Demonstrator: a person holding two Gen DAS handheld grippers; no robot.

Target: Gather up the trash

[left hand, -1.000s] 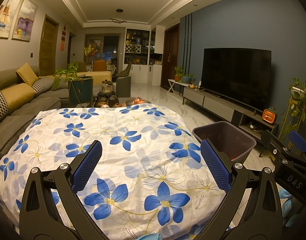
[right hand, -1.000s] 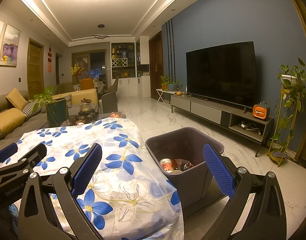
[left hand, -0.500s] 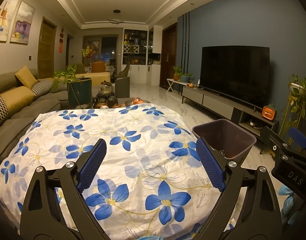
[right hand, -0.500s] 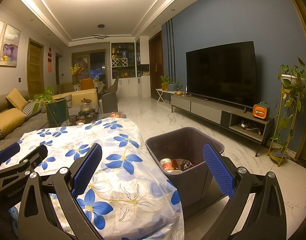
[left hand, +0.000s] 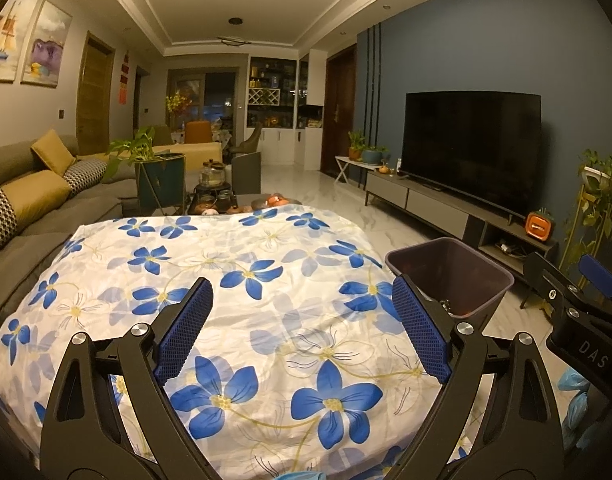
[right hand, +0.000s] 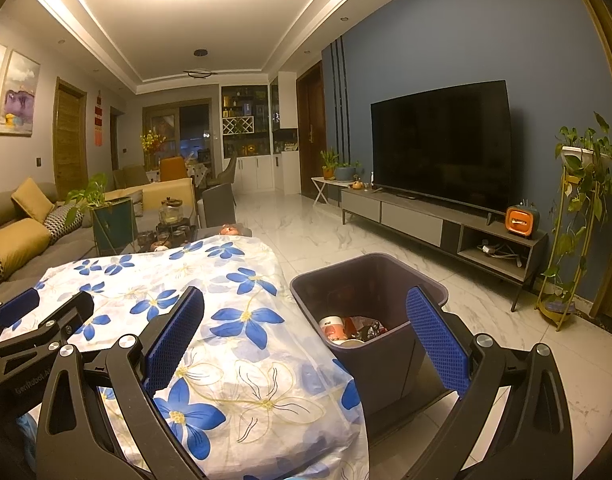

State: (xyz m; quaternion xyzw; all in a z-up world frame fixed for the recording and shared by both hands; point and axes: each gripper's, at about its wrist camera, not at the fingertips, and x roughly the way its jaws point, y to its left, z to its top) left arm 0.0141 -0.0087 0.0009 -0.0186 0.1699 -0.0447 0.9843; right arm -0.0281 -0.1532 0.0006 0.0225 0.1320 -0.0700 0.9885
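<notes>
i'm holding the left gripper (left hand: 302, 332) above the table, its jaws standing wide apart with nothing between them, only the flowered tablecloth (left hand: 234, 280) showing under the blue pads (left hand: 184, 330). the cloth top is lying bare in front of me. i'm keeping the right gripper (right hand: 306, 340) off the table's right edge, jaws likewise spread and gripping nothing, with one pad over the cloth and the other in front of the trash bin (right hand: 389, 364). the bin is standing on the marble floor (right hand: 345, 240), just beside the draped table edge. i'm seeing the trash (right hand: 351, 330) already lying in its bottom: a white cup-like piece with red on it and some dark and red crumpled bits that i cannot make out. in the left view the bin (left hand: 485, 300) is showing to the right of the table, partly behind the right-hand pad. past the far end of the table a tea set (left hand: 216, 196) is sitting on a dark tray, a grey sofa (left hand: 30, 216) is running along the left, and a television (right hand: 441, 144) is standing on a low cabinet against the blue wall.
</notes>
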